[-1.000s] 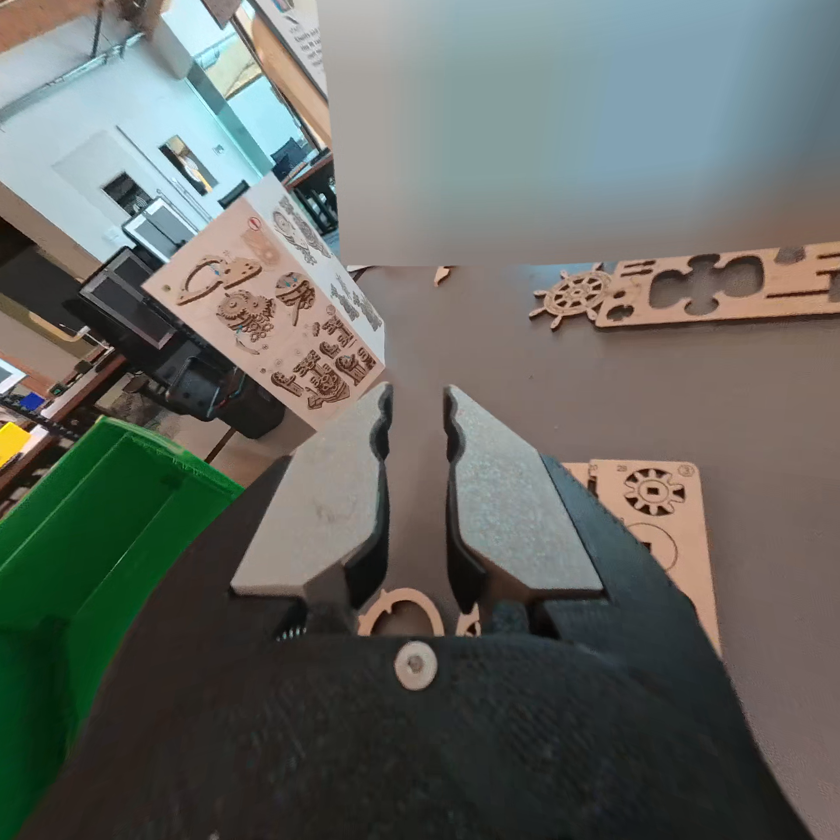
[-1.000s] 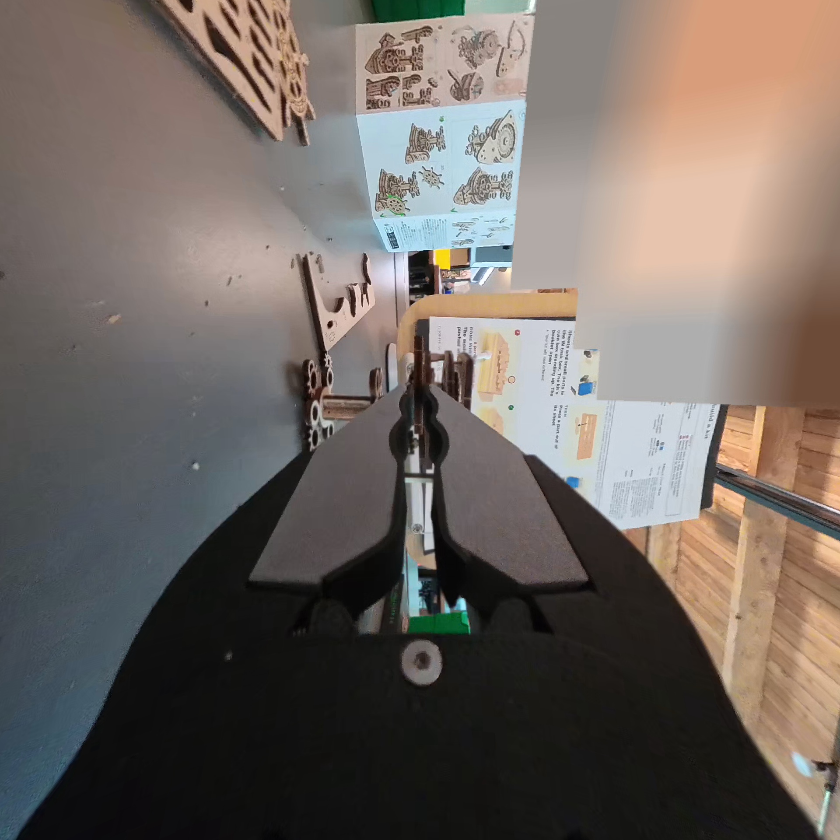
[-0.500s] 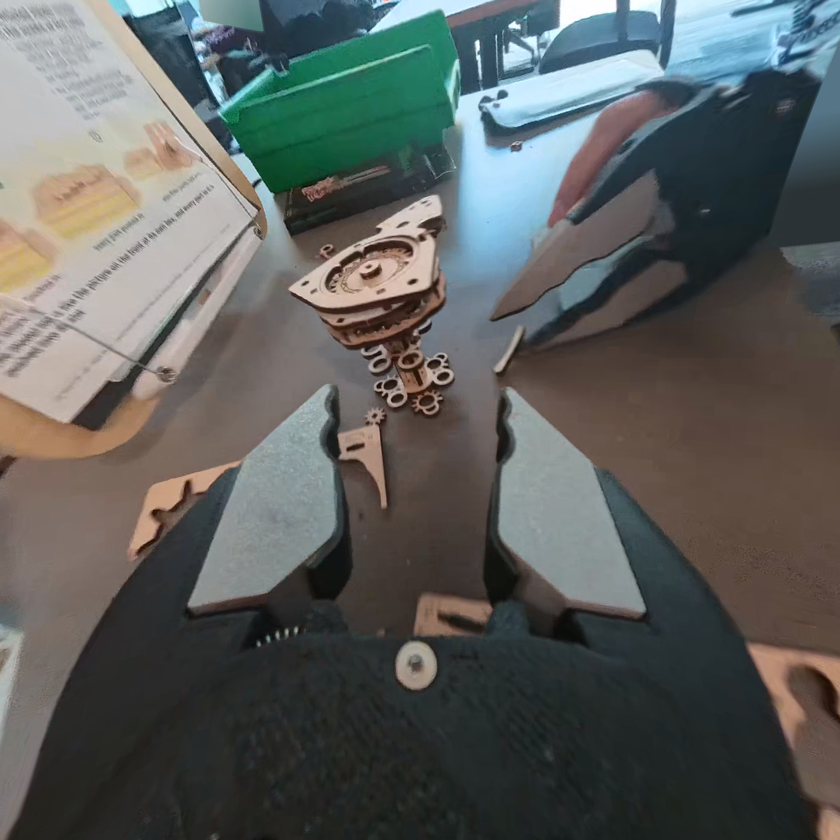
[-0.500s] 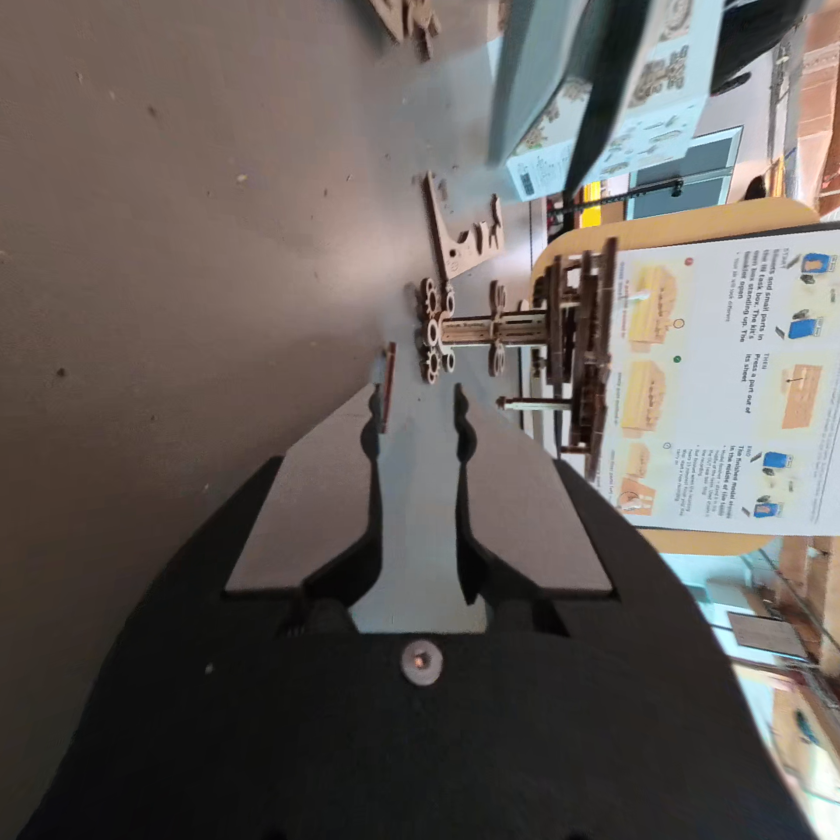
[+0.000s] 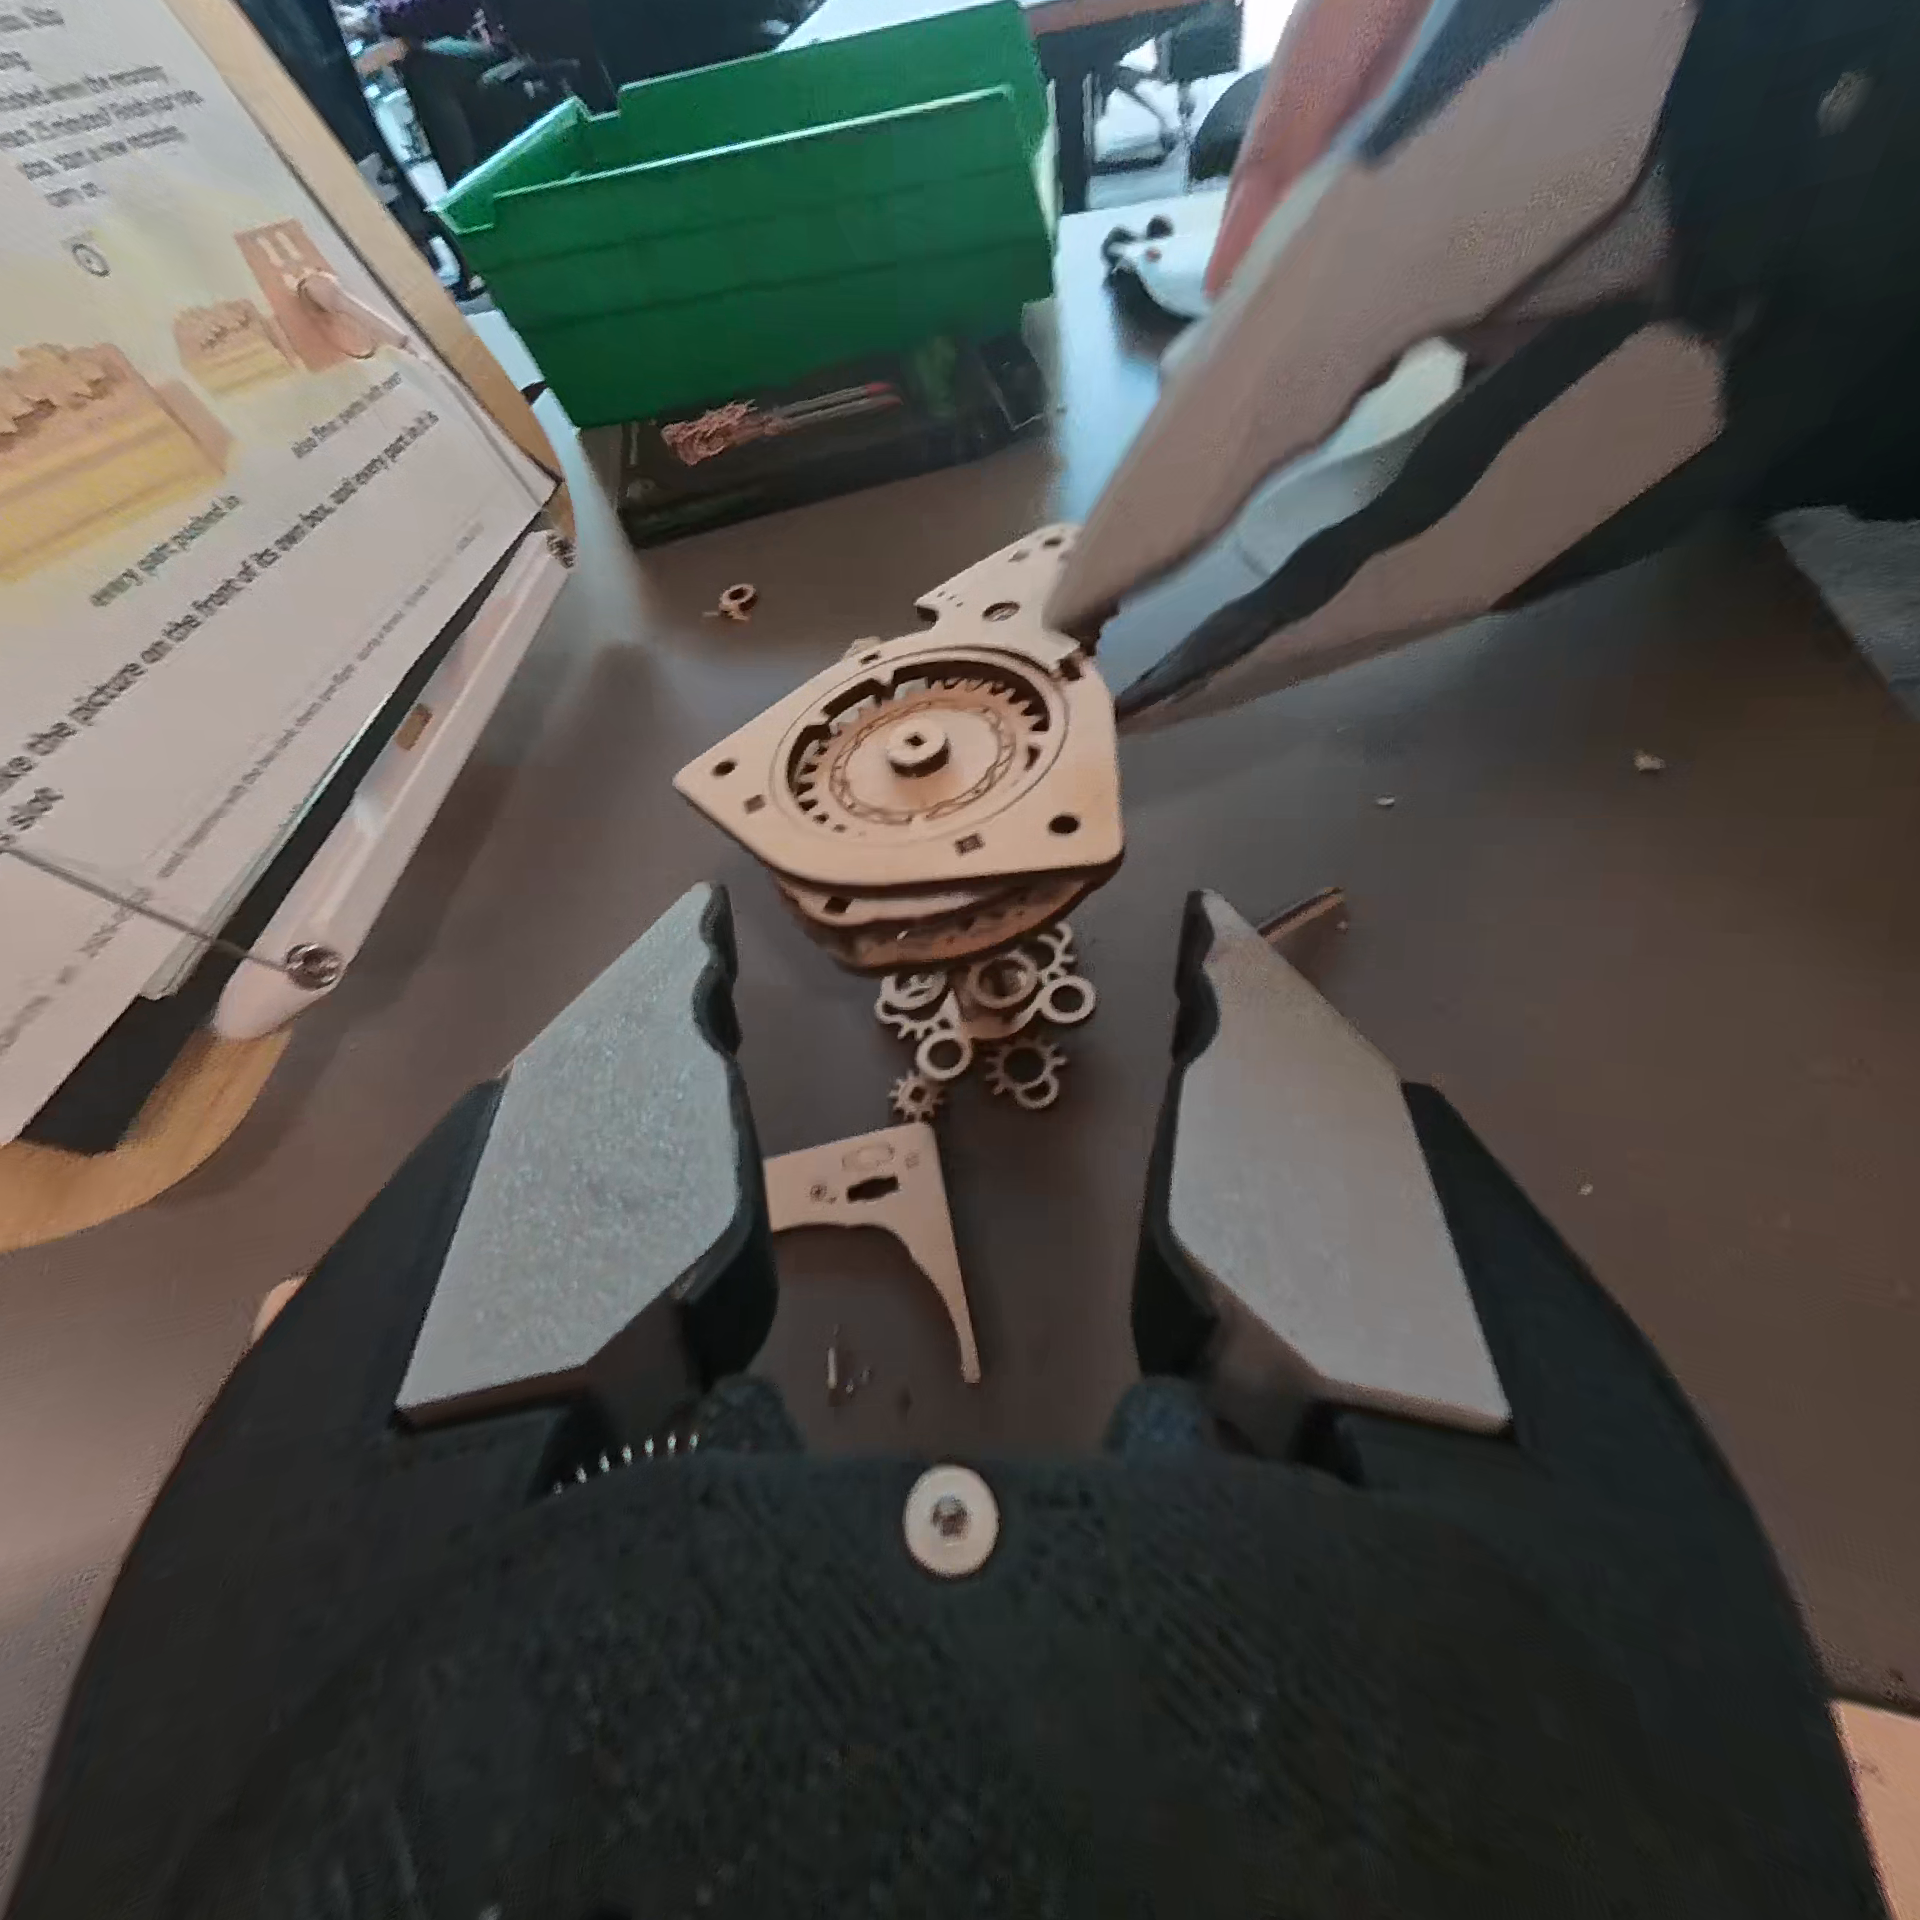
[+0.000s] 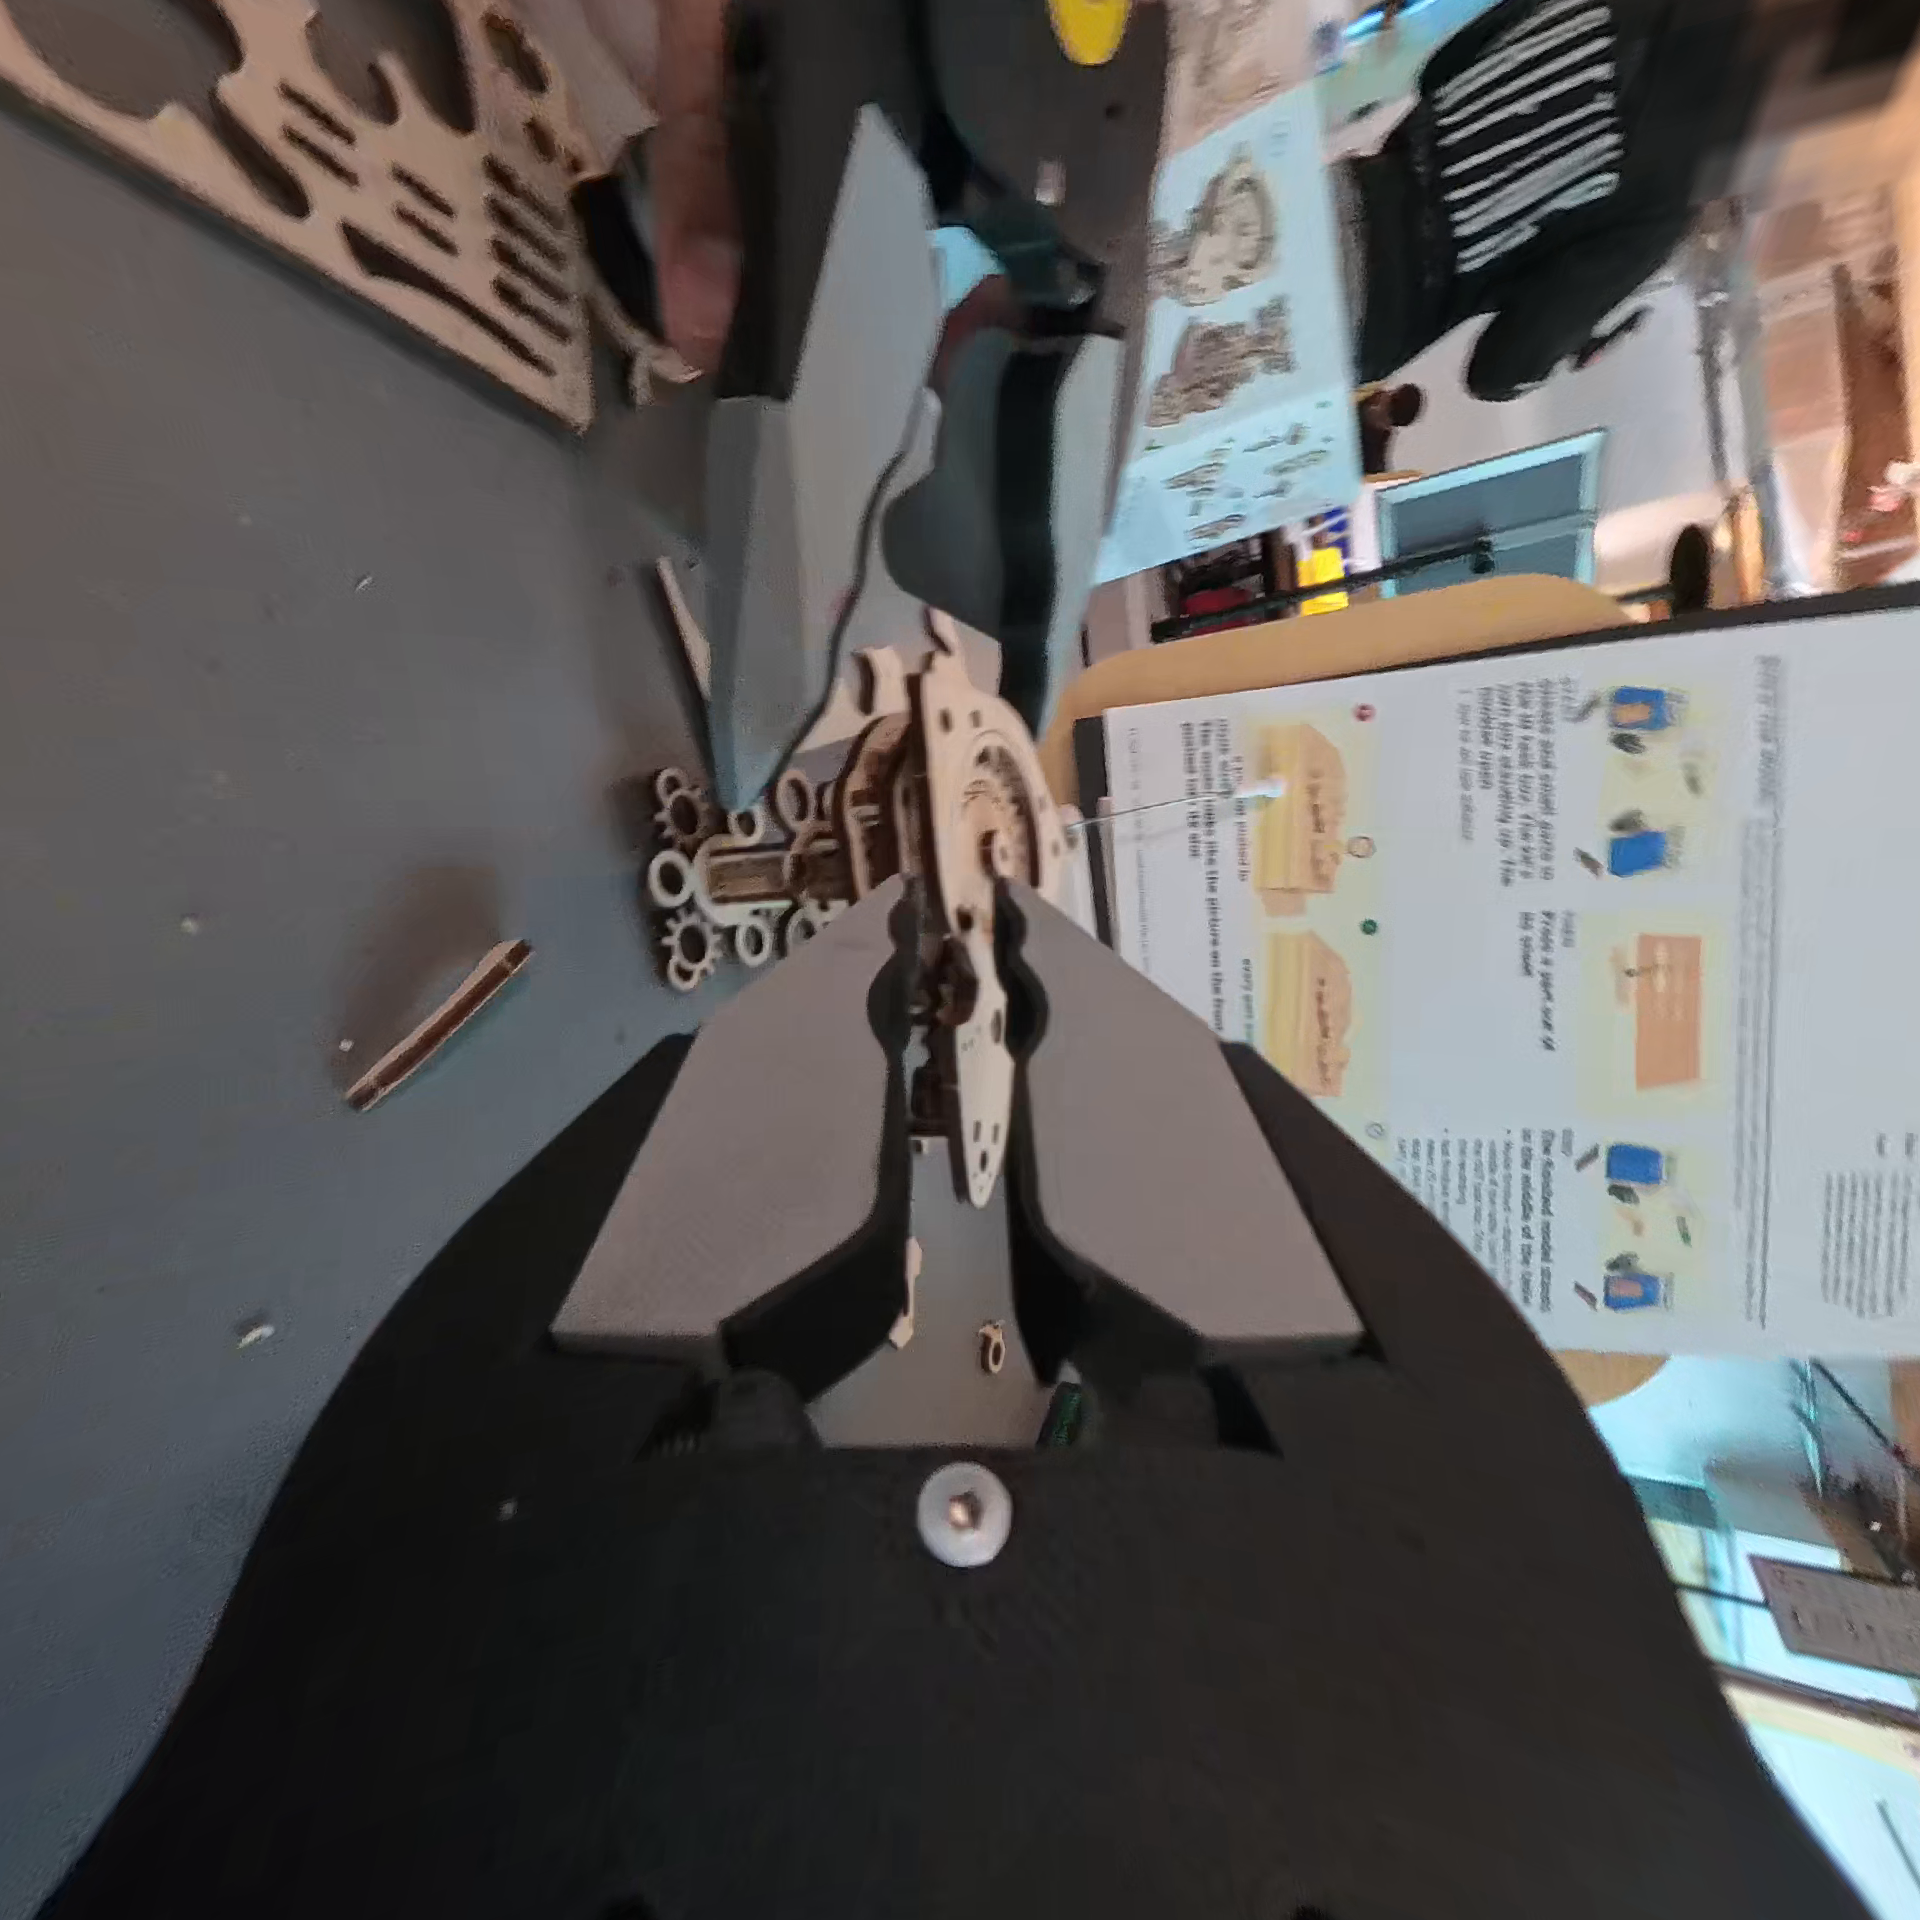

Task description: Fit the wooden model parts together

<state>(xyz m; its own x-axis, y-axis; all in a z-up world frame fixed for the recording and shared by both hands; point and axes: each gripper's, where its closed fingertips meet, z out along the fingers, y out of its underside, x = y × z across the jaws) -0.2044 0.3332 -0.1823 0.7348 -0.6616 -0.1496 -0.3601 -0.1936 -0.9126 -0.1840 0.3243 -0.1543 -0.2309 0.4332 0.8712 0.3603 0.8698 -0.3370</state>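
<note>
Wooden model top plate pinched by right gripper; left gripper spread, empty, level before it

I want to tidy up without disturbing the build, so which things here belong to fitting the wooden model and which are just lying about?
Part of the job:
- round layered wooden gear model, gripped at its pointed plate by the right gripper
- flat hooked wooden piece between the open left gripper jaws
- small loose wooden cog

Lying about:
- green plastic bin
- punched-out wooden sheet
- printed instruction board
</note>
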